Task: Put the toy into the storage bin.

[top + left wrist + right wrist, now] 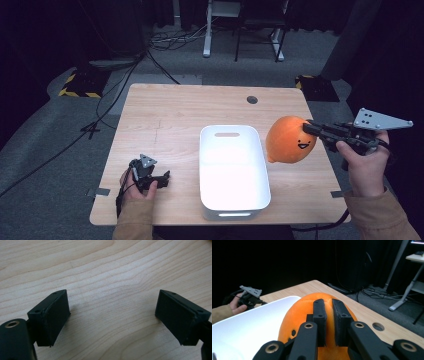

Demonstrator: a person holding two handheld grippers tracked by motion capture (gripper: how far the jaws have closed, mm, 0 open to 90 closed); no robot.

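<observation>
Orange plush toy (297,315) partly behind right tool (329,322)

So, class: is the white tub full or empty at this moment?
Empty. The high view shows the white tub with a bare bottom; the orange plush hangs beside it in the right claw.

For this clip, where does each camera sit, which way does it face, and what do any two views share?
High view: above the person's side, looking forward and down on the wooden table; both forearms, left gripper, right gripper.
Left gripper view: rides the left gripper, facing bare tabletop between open jaws.
Right gripper view: rides the right gripper, jaws pinching the orange plush toy.
Shared: high and right gripper views both show toy, white bin and left gripper.
</observation>
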